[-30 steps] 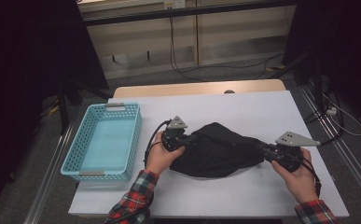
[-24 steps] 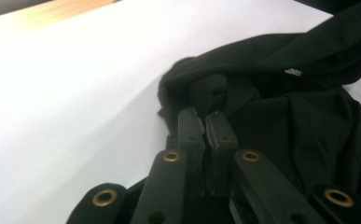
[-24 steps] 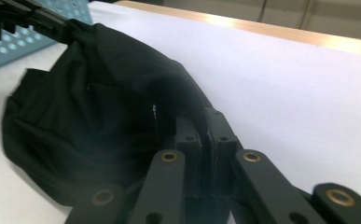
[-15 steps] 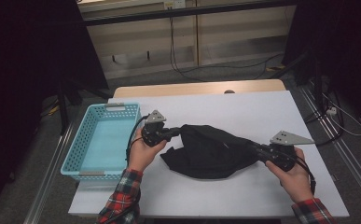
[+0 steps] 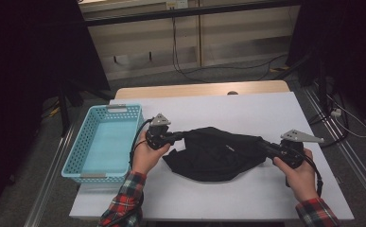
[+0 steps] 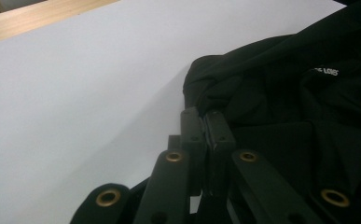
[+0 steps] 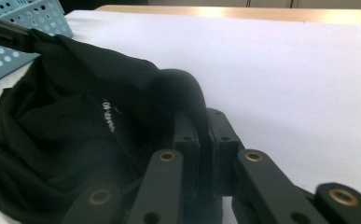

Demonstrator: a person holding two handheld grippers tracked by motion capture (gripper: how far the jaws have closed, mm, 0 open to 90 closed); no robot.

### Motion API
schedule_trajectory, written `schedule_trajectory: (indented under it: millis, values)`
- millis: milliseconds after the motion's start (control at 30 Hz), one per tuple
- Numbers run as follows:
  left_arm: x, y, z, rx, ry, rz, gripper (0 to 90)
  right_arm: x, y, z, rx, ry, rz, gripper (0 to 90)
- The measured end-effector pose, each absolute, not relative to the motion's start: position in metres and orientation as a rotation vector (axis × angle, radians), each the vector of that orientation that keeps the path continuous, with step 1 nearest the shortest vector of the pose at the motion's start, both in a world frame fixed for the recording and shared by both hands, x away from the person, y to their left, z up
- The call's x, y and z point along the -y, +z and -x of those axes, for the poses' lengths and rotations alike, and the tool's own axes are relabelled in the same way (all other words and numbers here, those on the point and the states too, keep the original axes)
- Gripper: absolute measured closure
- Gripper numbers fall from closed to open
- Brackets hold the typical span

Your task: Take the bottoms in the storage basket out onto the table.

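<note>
Both hands are reaching level, left gripper (image 5: 183, 137) and right gripper (image 5: 264, 145) pinching the crumpled black garment (image 5: 218, 153) taut between them.

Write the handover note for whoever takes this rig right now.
Left gripper: shut on the black garment at its left end.
Right gripper: shut on its right end.
Garment: stretched between the two over the white table, its middle sagging in folds onto the tabletop.
Blue basket: at the table's left edge, nothing in it.
Done: both ends gripped.
Left: probably fold the garment or put it in the basket.
</note>
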State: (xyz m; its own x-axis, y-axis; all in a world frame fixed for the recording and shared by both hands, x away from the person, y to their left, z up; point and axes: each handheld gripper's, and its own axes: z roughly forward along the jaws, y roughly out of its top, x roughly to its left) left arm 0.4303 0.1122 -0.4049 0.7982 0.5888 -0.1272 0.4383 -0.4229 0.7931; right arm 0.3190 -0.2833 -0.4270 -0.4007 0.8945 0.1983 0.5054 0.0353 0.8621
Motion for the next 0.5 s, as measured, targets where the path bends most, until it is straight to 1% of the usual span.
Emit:
schedule_trajectory:
  millis: [200,300,400,433,500]
  values:
    - [-0.1111,-0.4074,-0.4307,-0.758,0.208,-2.090,88.5,0.2831,-0.4337,-0.3251,-1.939,1.257,-1.427,84.0]
    - [-0.1110,-0.4073,-0.4308,-0.761,0.204,-2.090,88.5,0.2821,-0.4351,-0.3264,-1.937,1.225,-1.404,80.4]
    - [-0.1108,-0.4073,-0.4308,-0.760,0.204,-2.087,88.5,0.2818,-0.4338,-0.3249,-1.924,1.190,-1.386,71.4]
    - [-0.1108,-0.4073,-0.4308,-0.760,0.204,-2.087,88.5,0.2818,-0.4338,-0.3249,-1.924,1.190,-1.386,71.4]
    - [-0.1101,-0.4067,-0.4306,-0.757,0.197,-2.089,88.5,0.2818,-0.4294,-0.3214,-1.895,1.186,-1.364,67.0]
